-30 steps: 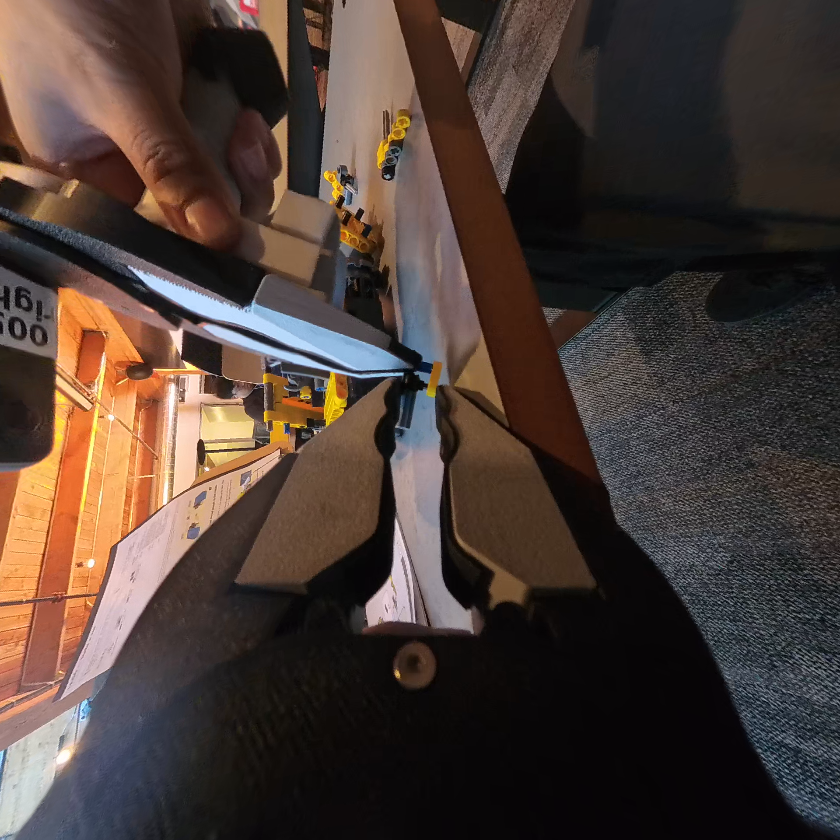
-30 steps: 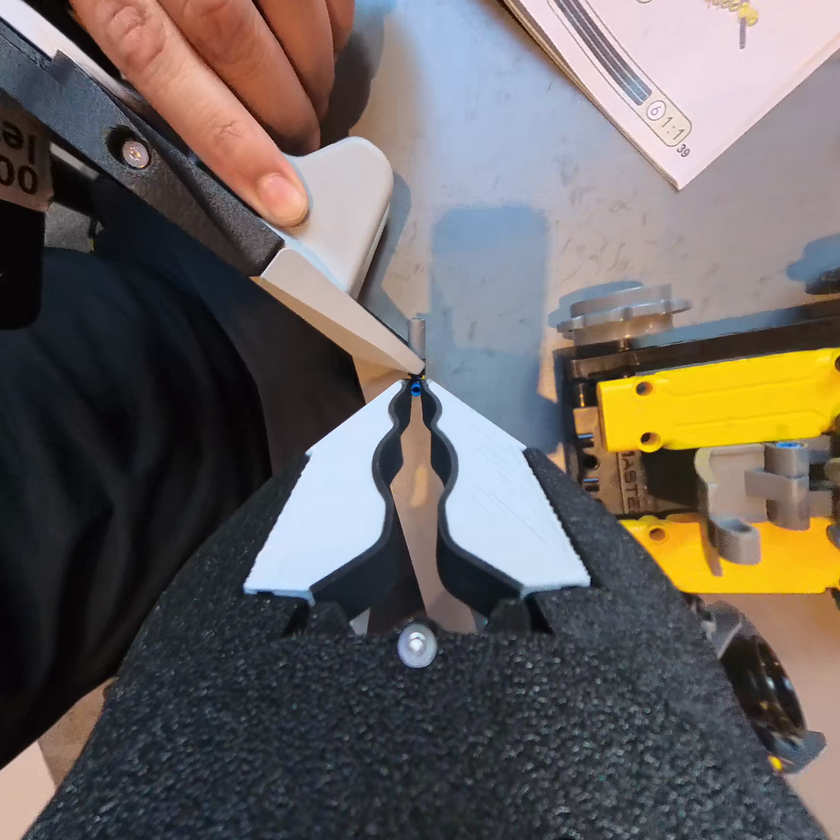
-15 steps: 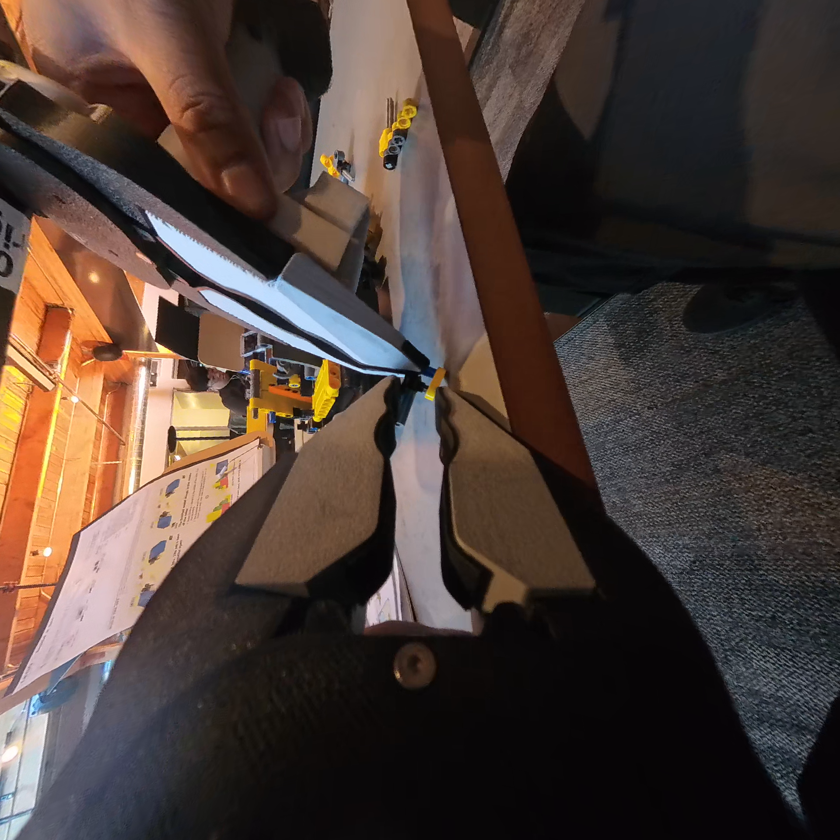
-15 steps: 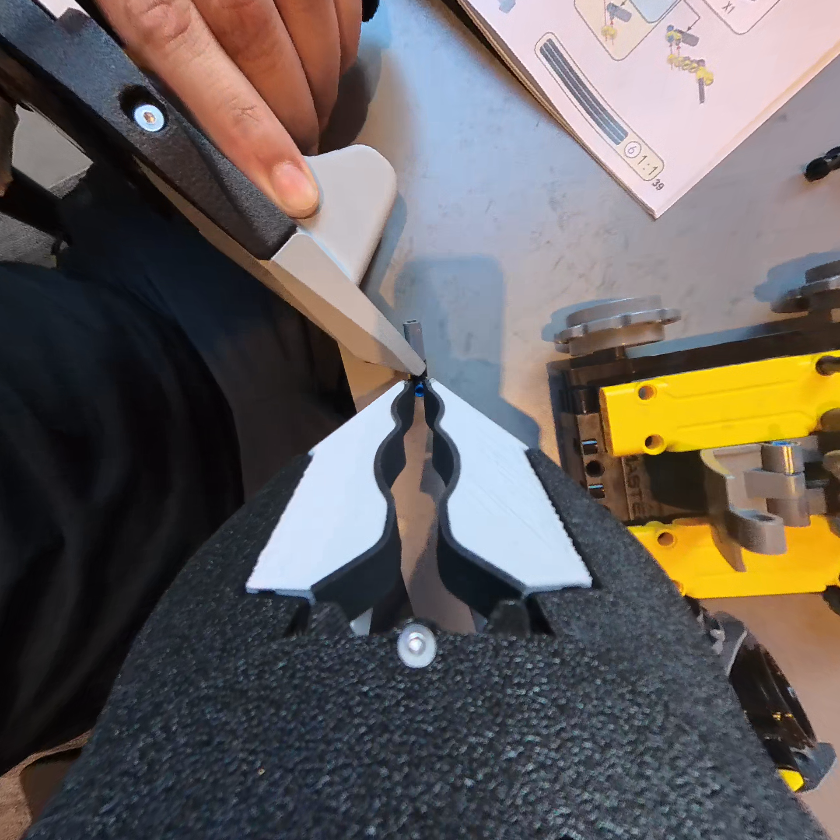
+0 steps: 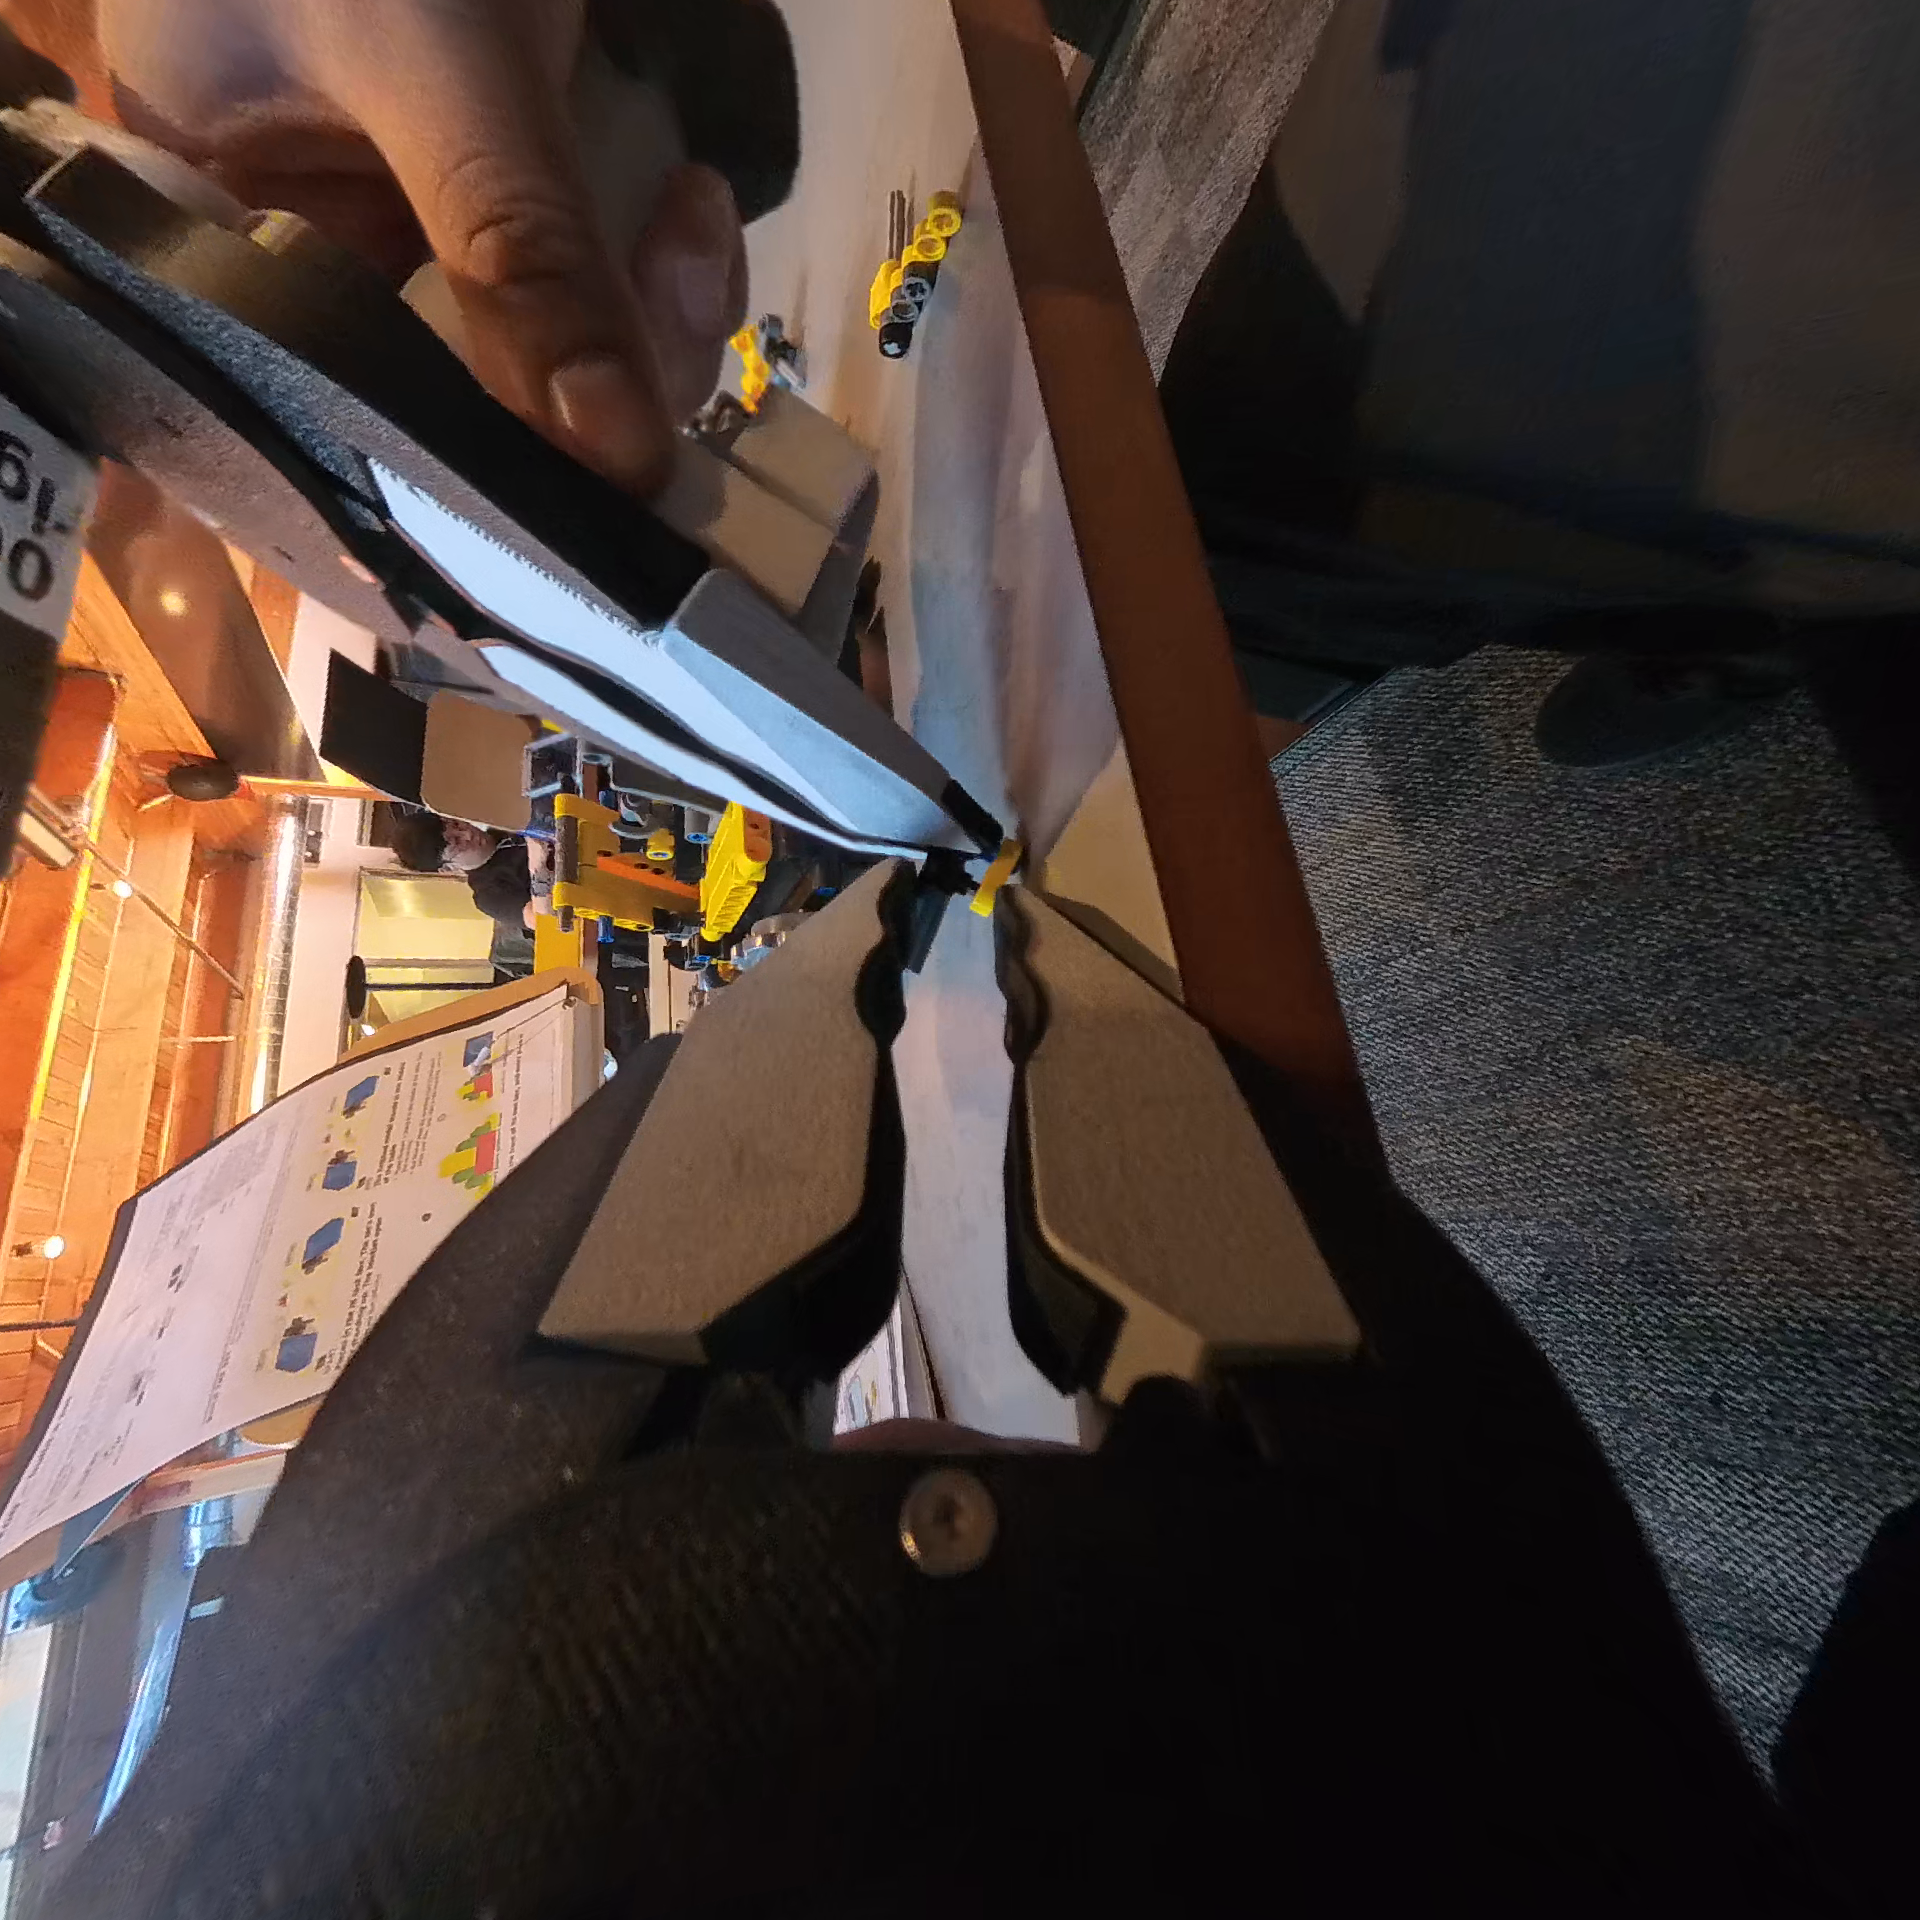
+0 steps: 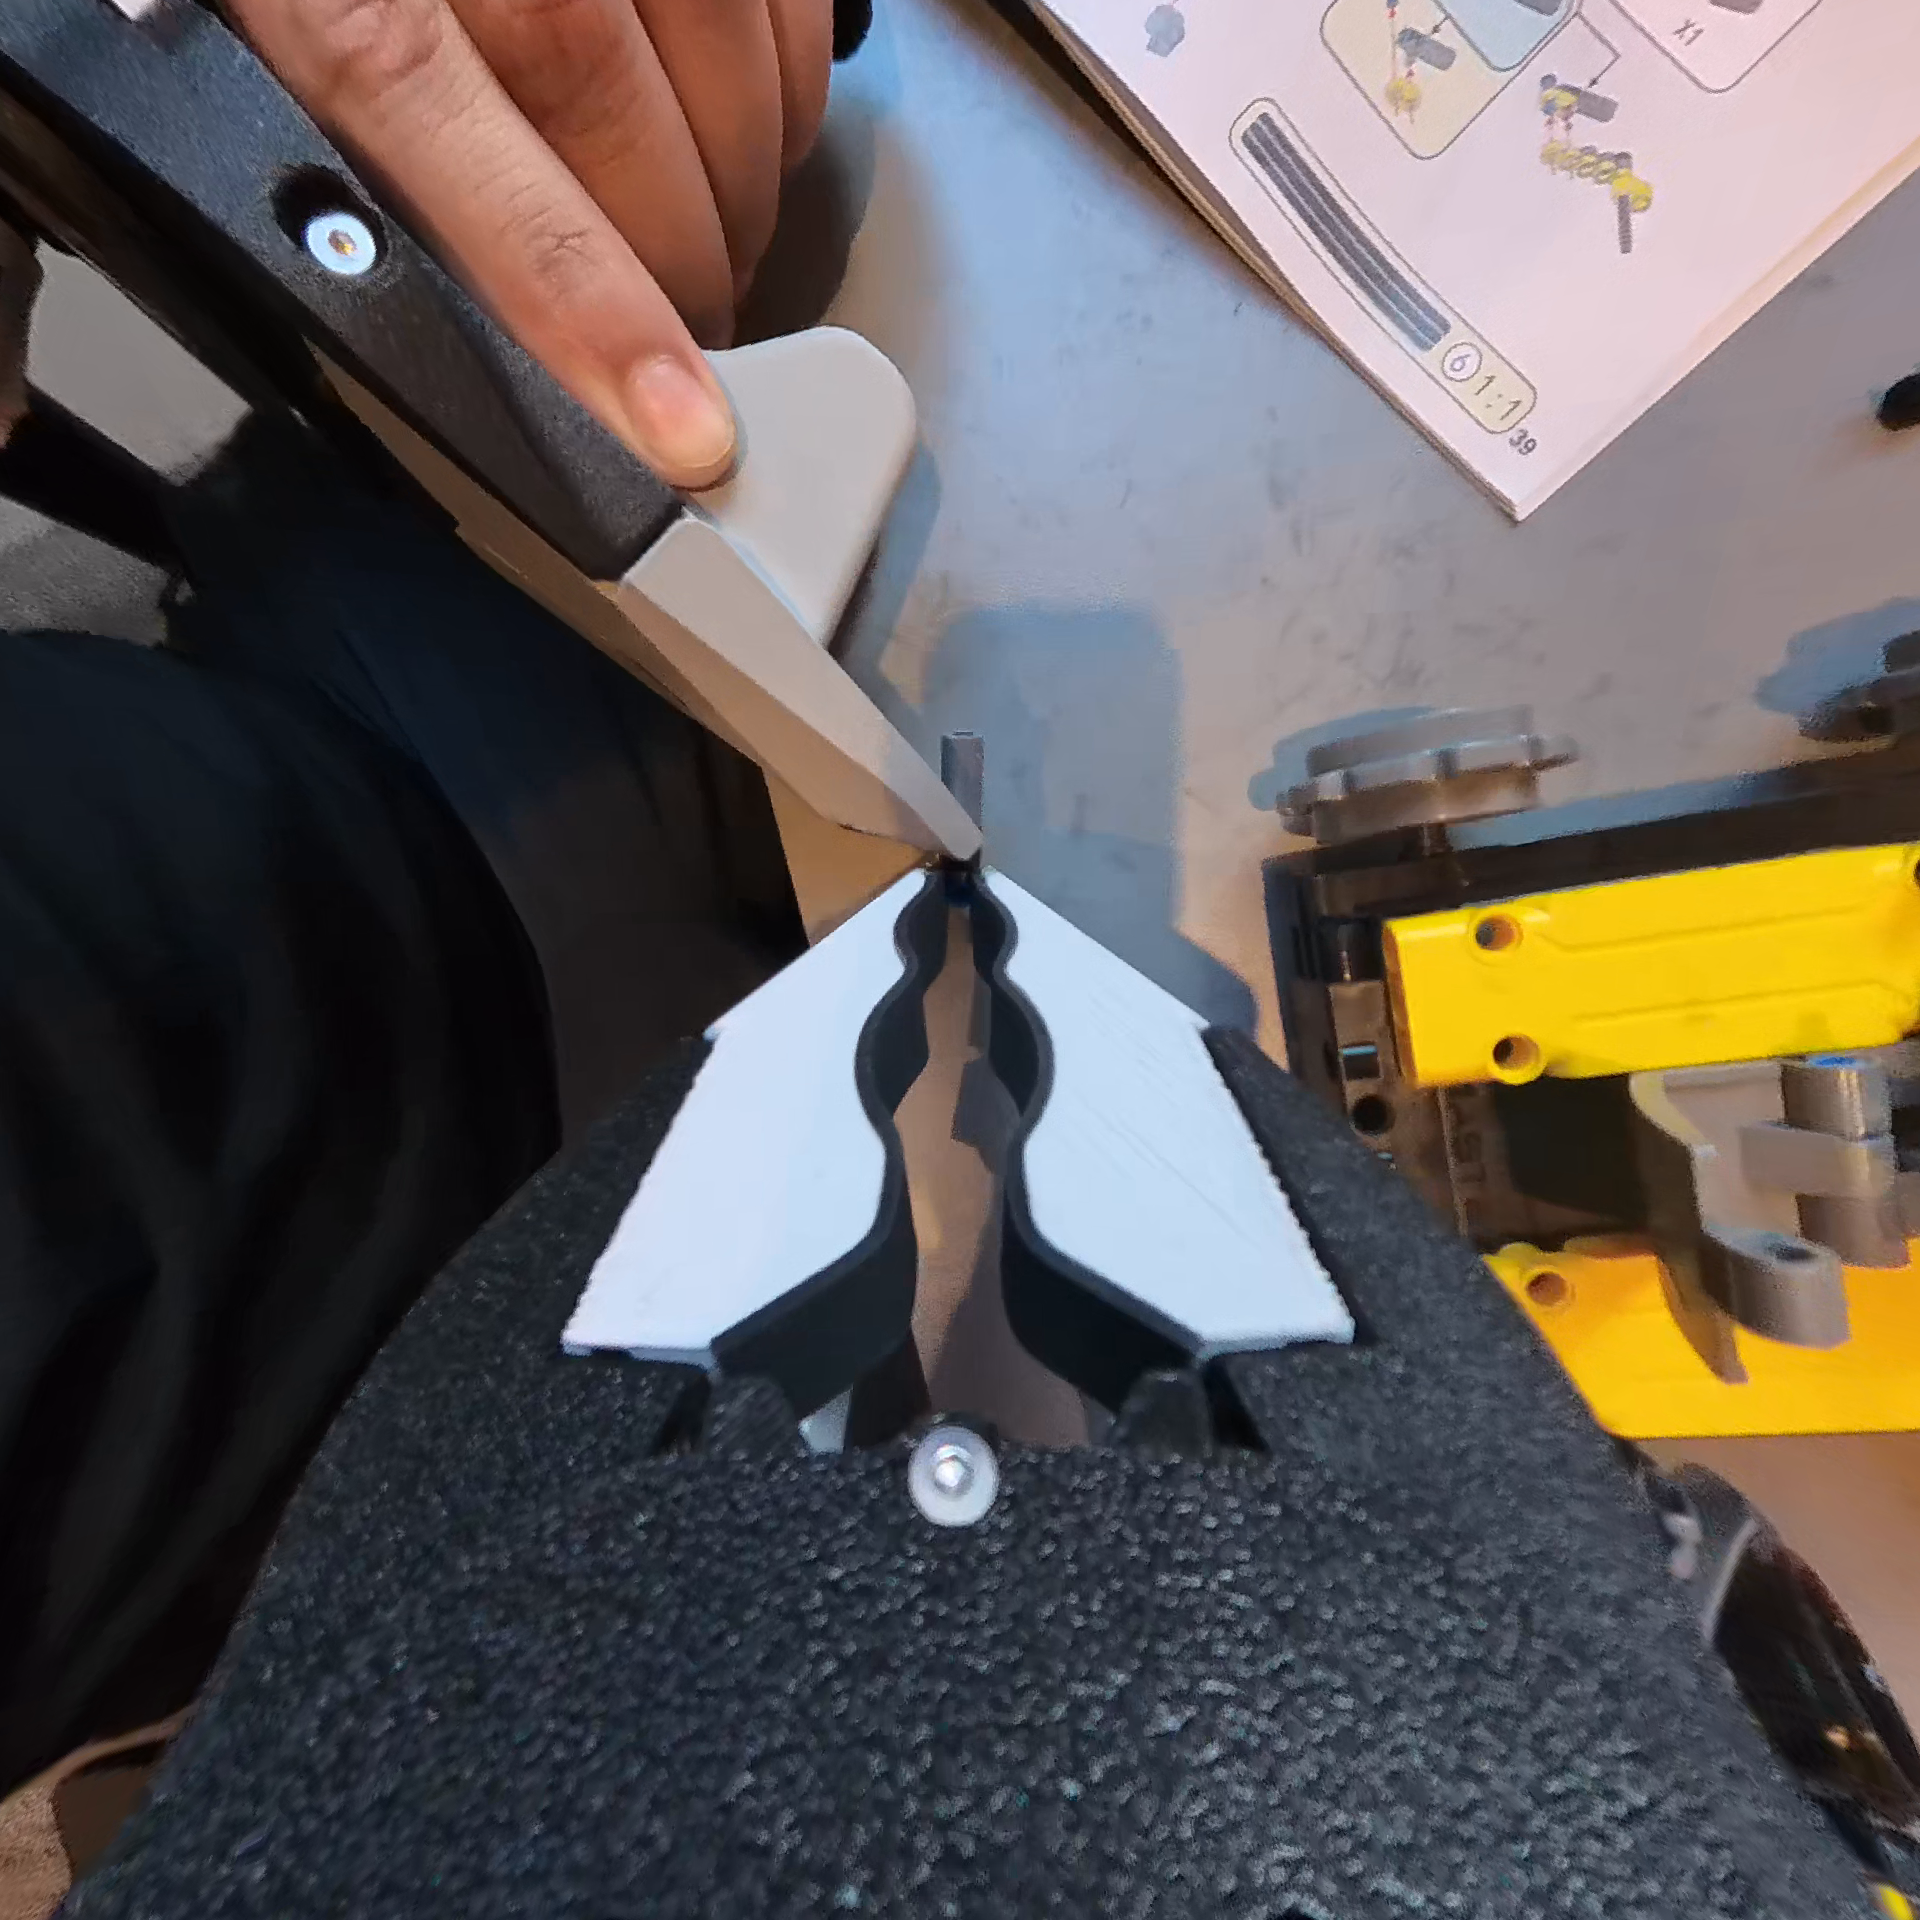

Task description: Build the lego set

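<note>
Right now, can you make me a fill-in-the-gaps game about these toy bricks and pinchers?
1. The building-brick vehicle has bright ___ panels.
2. The right gripper pinches a tiny ___ piece.
3. The instruction booklet lies on a ___ table.
Missing words: yellow; blue; grey.

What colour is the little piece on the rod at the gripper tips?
Yellow: the small piece on the dark rod shows best in the left wrist view.
</note>
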